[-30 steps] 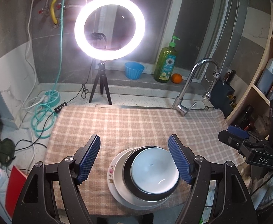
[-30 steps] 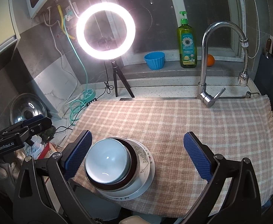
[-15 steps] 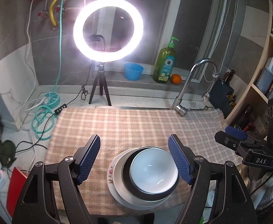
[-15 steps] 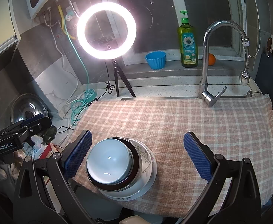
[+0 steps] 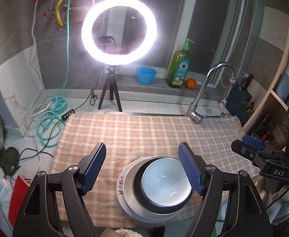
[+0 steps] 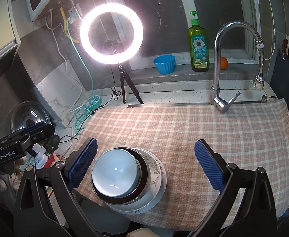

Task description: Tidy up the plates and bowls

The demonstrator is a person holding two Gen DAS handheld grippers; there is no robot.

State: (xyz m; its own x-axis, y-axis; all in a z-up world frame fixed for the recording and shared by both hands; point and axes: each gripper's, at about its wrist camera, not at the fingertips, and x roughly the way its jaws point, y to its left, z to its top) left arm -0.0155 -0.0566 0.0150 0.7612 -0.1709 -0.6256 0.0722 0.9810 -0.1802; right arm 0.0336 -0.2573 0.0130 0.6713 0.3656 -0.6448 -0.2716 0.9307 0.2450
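A stack of dishes stands near the front edge of the checked cloth (image 5: 144, 130): a white bowl (image 5: 166, 181) inside a dark bowl (image 5: 139, 179), on a floral plate (image 5: 122, 183). In the right wrist view the white bowl (image 6: 114, 172), the dark bowl (image 6: 143, 172) and the floral plate (image 6: 156, 169) show at the lower left. My left gripper (image 5: 142, 167) is open and empty above the stack. My right gripper (image 6: 145, 165) is open and empty, with the stack by its left finger.
A lit ring light on a tripod (image 5: 110, 96) stands behind the cloth. A faucet (image 6: 219, 98) is at the back right. A blue cup (image 6: 164, 64), a soap bottle (image 6: 198, 45) and an orange (image 6: 223, 63) sit on the sill. Cables (image 5: 49, 126) lie at the left.
Both grippers have drifted slightly; the stack sits a little lower and more to the right in each view. Both grippers stay open and the dishes have not moved on the cloth.
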